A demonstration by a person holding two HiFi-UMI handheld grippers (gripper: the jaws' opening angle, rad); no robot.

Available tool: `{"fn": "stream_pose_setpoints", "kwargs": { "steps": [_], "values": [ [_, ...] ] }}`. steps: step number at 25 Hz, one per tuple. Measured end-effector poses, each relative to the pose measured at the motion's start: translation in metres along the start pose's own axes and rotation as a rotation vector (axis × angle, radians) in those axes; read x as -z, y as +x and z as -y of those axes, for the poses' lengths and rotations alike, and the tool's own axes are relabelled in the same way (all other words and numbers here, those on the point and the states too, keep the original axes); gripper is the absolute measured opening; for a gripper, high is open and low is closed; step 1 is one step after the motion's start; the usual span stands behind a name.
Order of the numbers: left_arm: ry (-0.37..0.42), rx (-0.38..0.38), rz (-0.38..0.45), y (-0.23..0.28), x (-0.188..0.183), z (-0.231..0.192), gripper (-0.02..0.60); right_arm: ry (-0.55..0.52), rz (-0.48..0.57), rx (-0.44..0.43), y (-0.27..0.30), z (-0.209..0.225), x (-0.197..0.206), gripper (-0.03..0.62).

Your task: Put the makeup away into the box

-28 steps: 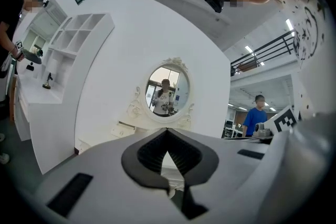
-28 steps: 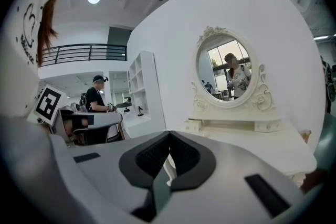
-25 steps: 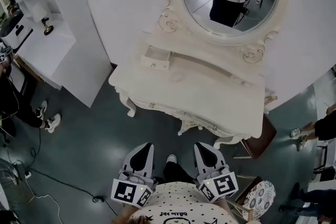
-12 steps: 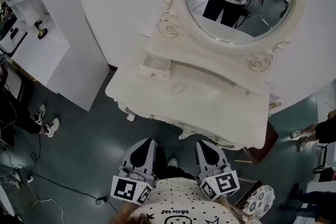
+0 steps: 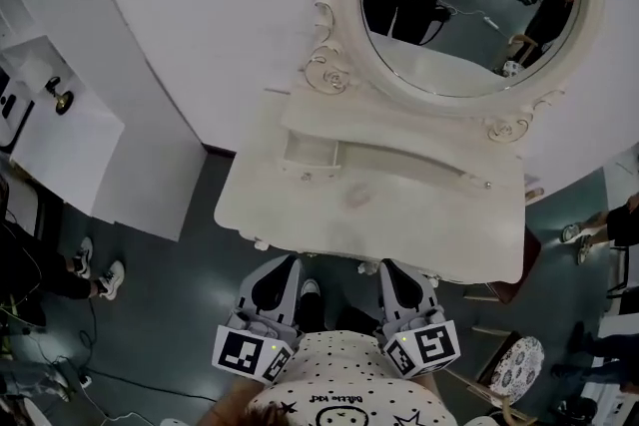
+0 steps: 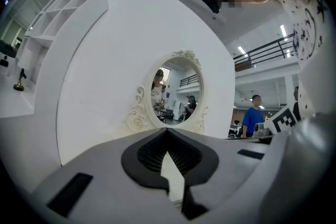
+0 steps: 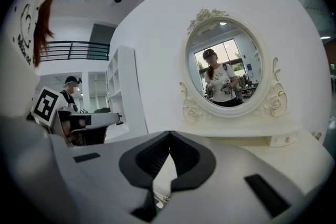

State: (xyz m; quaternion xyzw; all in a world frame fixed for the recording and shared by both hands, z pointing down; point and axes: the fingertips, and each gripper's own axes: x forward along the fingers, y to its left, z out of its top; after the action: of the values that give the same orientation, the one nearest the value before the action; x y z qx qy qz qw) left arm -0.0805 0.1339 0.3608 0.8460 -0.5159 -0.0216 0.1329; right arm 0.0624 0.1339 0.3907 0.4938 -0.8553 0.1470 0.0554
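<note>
Nearest the body, the left gripper (image 5: 281,266) and the right gripper (image 5: 395,268) are held side by side, both pointing roughly level at the desk (image 5: 429,224), whose front edge is just ahead of their tips. In each gripper view the jaws are clenched tip to tip, with nothing between them.

On the pale desk top I can make out no makeup and no box, only a faint smudge near the middle. Toward the back, left of centre, sits a small drawer unit (image 5: 312,153). Its long side runs along the desk's back ledge, and whether it is the box meant I cannot tell. It lies almost straight ahead of the left gripper, across the depth of the desk, so the left hand looks the nearer one.

Behind it rises the oval mirror (image 5: 469,5).
</note>
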Motion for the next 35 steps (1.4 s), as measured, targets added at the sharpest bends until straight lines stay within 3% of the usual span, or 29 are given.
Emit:
{"fn": "stream_pose_setpoints", "kwargs": {
  "steps": [11,25,35],
  "values": [
    [-0.049,0.018,-0.055,0.038,0.006,-0.045,-0.005,0.026,-0.051,0.053,0.055,0.013,0.001,0.006],
    [-0.042,-0.045,-0.015,0.138,-0.013,-0.071,-0.005,0.017,-0.144,0.036,0.137,0.094,-0.009,0.008],
    [-0.048,-0.046,-0.032,0.169,-0.015,-0.074,-0.005,0.038,-0.202,0.042,0.159,0.120,-0.002,0.008]
  ]
}}
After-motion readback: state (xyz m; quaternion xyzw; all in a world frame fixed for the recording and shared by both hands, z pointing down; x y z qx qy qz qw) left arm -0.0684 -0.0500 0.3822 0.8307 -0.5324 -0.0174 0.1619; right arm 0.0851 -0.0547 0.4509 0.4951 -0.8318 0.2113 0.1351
